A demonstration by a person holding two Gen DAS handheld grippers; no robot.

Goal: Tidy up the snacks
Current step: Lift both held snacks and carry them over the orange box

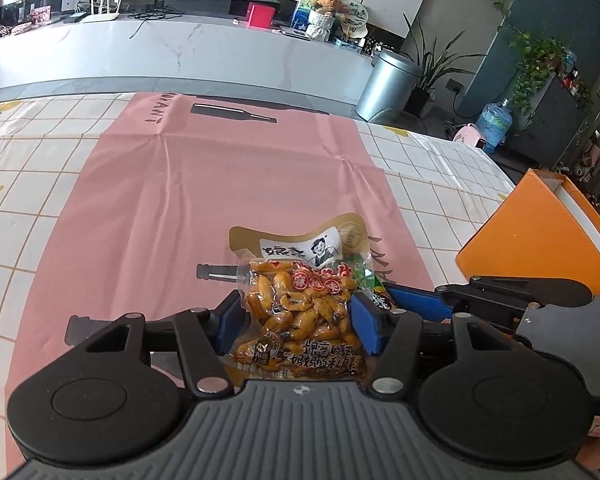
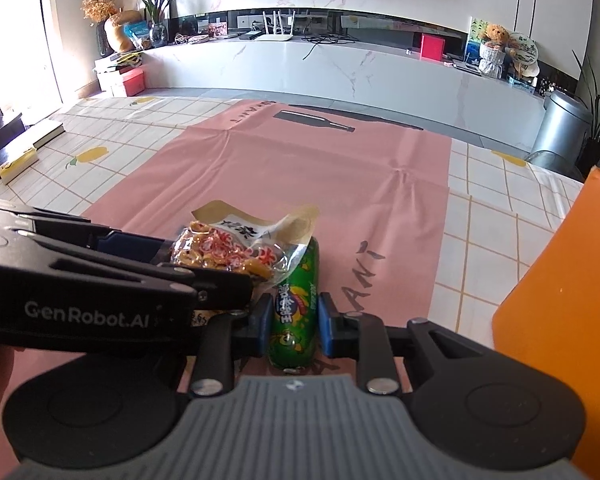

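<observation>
Snack packet [image 1: 300, 312] base hidden | left hand-held gripper [image 1: 296, 320] clasps it | right hand-held gripper [image 2: 293, 320] clasps green sausage [image 2: 294, 308]

Both grippers [image 1: 296, 320] [image 2: 294, 320] angled down, side by side

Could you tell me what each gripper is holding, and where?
Left gripper: the bean snack packet, across its middle. Right gripper: the green packet, around its middle.

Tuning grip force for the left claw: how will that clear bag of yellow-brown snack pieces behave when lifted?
The clear snack bag looks vacuum-packed around lumpy pieces, so its body is probably fairly firm. Its flat printed top curls upward, so that end will likely flop. The glossy film may slip between the left claw pads, which sit at its sides.
</observation>
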